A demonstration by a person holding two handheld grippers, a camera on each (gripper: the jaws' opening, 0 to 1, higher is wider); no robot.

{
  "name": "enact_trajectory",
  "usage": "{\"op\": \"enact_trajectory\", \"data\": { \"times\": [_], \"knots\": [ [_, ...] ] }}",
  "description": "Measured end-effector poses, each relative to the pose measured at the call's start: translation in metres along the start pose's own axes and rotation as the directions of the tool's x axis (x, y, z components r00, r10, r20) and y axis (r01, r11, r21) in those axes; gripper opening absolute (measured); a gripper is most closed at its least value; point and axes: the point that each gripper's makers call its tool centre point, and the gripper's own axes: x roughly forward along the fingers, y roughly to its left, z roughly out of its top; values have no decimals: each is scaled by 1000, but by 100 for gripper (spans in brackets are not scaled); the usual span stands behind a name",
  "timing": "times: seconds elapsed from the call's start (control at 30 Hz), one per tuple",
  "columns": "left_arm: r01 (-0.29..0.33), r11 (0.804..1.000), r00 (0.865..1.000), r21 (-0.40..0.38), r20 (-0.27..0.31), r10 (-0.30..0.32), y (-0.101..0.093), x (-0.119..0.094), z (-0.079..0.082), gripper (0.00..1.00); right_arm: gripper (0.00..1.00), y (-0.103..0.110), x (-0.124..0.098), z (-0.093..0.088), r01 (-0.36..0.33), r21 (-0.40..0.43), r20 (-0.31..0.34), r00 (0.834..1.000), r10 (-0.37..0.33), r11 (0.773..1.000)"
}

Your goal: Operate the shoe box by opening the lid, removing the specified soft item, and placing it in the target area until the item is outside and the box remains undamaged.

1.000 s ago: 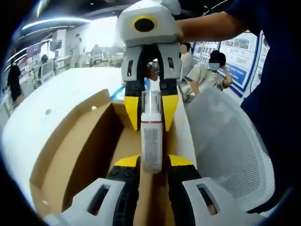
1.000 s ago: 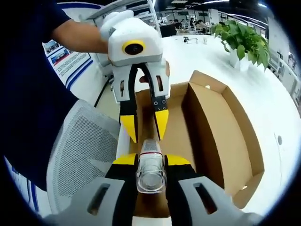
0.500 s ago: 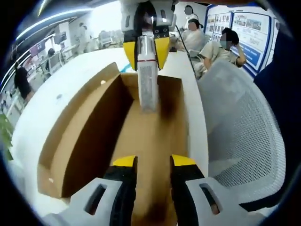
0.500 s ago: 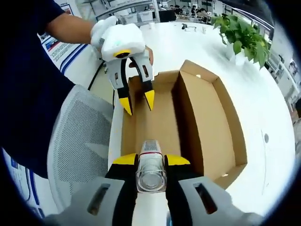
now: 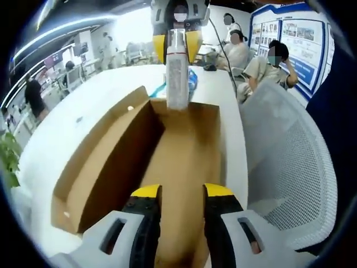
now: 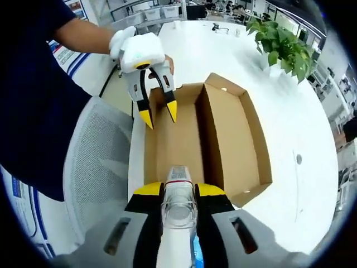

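Note:
The cardboard shoe box point(image 5: 184, 151) lies open on the white table, its lid point(image 5: 120, 162) folded out flat beside it. My right gripper point(image 6: 179, 190) is shut on a white tube point(image 6: 178, 204) with a clear cap and a red band. In the left gripper view that tube point(image 5: 177, 78) hangs above the box's far end, held by the right gripper point(image 5: 177, 47). My left gripper point(image 5: 182, 194) is open and holds nothing, over the near end of the box. The right gripper view shows the left gripper point(image 6: 158, 114) open over the box point(image 6: 175, 139) and the lid point(image 6: 234, 139).
A white mesh chair point(image 5: 284, 167) stands close along one long side of the box, also the chair point(image 6: 95, 167). A potted plant point(image 6: 279, 50) sits on the table point(image 6: 312, 128). A small blue object point(image 5: 192, 78) lies beyond the box. People sit in the background point(image 5: 268, 67).
The two grippers have drawn apart. The right gripper has carried the tube up and away from between the left gripper's jaws to above the box's end; the left stays open.

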Motion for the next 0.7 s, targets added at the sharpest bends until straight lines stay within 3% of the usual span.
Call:
{"op": "enact_trajectory", "data": {
  "times": [0.37,0.7],
  "knots": [
    [-43,999,989,-17,138,45,-1,1,31,26,19,-12,-35,-14,34,23,-43,999,-33,999],
    [-38,999,988,-8,152,39,-9,11,48,28,19,-26,-47,-41,57,13,-119,991,-55,998]
  ]
}}
